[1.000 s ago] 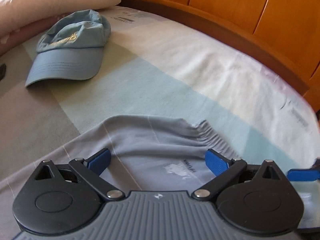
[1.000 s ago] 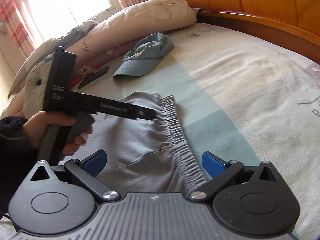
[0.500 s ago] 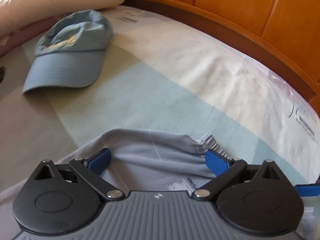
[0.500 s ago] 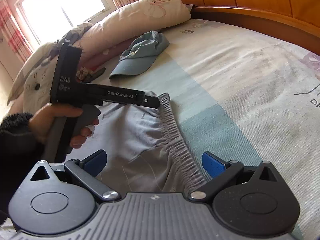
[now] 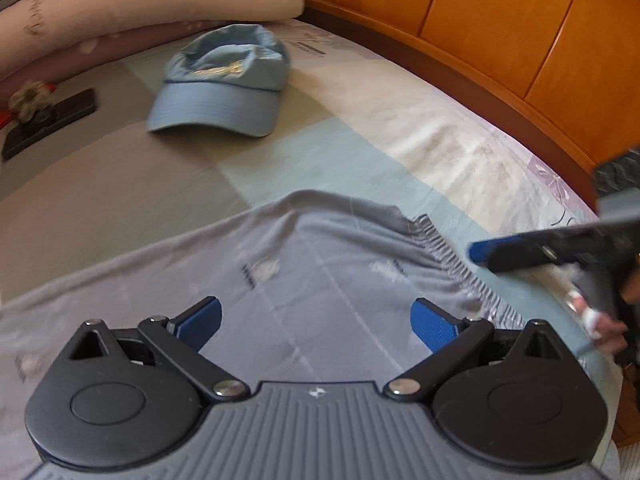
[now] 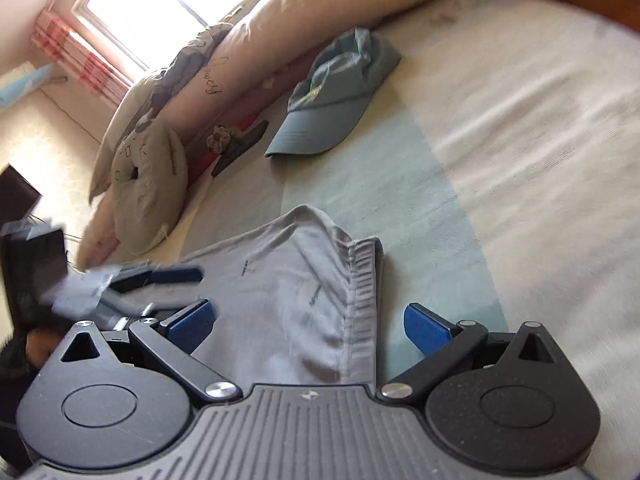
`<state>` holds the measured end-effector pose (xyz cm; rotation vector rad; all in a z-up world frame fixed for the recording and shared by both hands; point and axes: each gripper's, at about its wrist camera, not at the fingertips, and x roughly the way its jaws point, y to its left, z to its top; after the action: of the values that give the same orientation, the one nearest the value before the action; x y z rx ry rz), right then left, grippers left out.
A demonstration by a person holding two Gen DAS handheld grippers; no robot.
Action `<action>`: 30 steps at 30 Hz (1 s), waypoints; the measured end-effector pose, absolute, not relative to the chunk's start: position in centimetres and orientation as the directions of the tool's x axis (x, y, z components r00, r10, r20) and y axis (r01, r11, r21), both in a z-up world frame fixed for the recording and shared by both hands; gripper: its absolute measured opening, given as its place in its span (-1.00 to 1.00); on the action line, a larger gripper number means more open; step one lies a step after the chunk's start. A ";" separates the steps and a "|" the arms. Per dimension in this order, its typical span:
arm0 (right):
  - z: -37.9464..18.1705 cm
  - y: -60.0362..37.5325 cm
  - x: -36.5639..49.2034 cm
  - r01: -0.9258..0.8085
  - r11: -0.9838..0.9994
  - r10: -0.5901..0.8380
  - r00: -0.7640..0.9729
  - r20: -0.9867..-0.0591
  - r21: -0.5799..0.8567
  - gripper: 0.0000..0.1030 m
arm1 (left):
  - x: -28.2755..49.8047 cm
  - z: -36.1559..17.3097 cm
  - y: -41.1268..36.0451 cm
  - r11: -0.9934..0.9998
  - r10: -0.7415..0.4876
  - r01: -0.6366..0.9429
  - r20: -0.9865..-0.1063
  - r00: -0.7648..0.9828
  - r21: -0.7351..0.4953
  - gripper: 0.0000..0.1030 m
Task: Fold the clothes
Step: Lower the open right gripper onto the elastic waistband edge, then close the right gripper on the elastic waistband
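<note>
Left gripper (image 5: 316,318): jaws wide, blue pads (image 5: 200,318) spread, nothing between them. It hangs over the grey trousers (image 5: 280,276), roughly mid-cloth; contact with the fabric can't be told.

Right gripper (image 6: 306,322): jaws also wide, nothing pinched. It sits over the trousers' elastic waistband (image 6: 362,280), the gathered band running between its two pads toward the camera. In the left wrist view the right gripper shows at the trousers' right edge, just beside the waistband, blurred, with the person's hand (image 5: 600,320) on its grip. In the right wrist view the left gripper shows at the trousers' left side, also blurred, above the cloth.

Trousers: lying flat on the bed sheet (image 6: 520,140), waistband end toward the wooden headboard (image 5: 500,32), one corner at the far edge raised into a small peak (image 6: 308,214). Small printed marks on the fabric, unreadable.

Relative to the trousers:
- light blue cap (image 5: 224,88) on the sheet beyond the far edge, well apart, brim toward the trousers
- dark flat object (image 5: 48,120) further left of the cap, by the pillows; can't identify it
- long pillows (image 6: 320,28) along the far-left side, round cushion (image 6: 148,184) leaning at their end
- window (image 6: 168,4) behind the pillows, bright, curtain beside it
</note>
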<state>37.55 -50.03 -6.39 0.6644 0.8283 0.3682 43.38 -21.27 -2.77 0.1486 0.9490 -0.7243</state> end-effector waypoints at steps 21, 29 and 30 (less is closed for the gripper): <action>-8.0 -50.5 44.8 -0.208 0.625 0.735 0.481 -0.477 0.753 1.00 | 40.0 -2.0 -16.8 0.783 -0.511 0.582 -0.761 0.400 -0.220 0.95; -8.3 -50.3 46.3 -0.278 0.570 0.800 0.401 -0.445 0.773 1.00 | 40.1 -2.3 -16.5 0.799 -0.493 0.563 -0.767 0.410 -0.212 0.95; -8.5 -50.1 47.0 -0.282 0.562 0.807 0.393 -0.441 0.777 1.00 | 40.1 -2.3 -16.4 0.800 -0.492 0.562 -0.767 0.412 -0.211 0.95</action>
<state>47.01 -50.06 -8.46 0.6692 0.9190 0.7599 40.06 -16.43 -2.28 0.0843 0.9349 -0.6638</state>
